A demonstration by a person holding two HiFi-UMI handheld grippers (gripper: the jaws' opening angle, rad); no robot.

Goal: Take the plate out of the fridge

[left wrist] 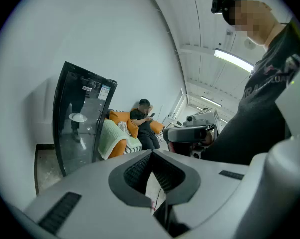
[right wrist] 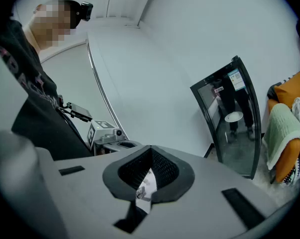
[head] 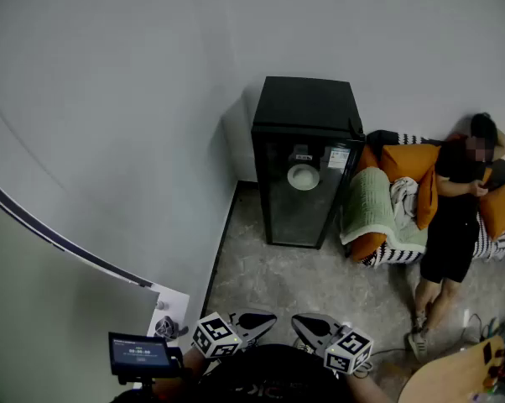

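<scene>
We're standing back on the near edge of the floor [head: 303, 284] and both claws sit low, close to our body. The left claw [left wrist: 152, 157] is closed, its dark ribbed pads meeting pad against pad. Same story for the right claw [right wrist: 151, 157]: jaws together, gripping only each other. From the head view, the two of them point forward side by side, each with its marker cube behind it, well apart from the target.

And there's the target: the black fridge [head: 307, 112] stands upright in the far corner of the floor, its back to the wall [head: 152, 99]. Its glass door [head: 296, 212] faces us and looks flush with the cabinet. Through that glass we can see the white plate [head: 303, 176], round and lying flat in the upper part of the fridge, just below the labels on the door.

Just beside the fridge on its right, a sofa [head: 395, 254] runs along the wall, piled with orange cushions [head: 412, 162] and a green blanket [head: 368, 204]. A person [head: 454, 217] in dark clothes reclines on it, feet down on the floor.
</scene>
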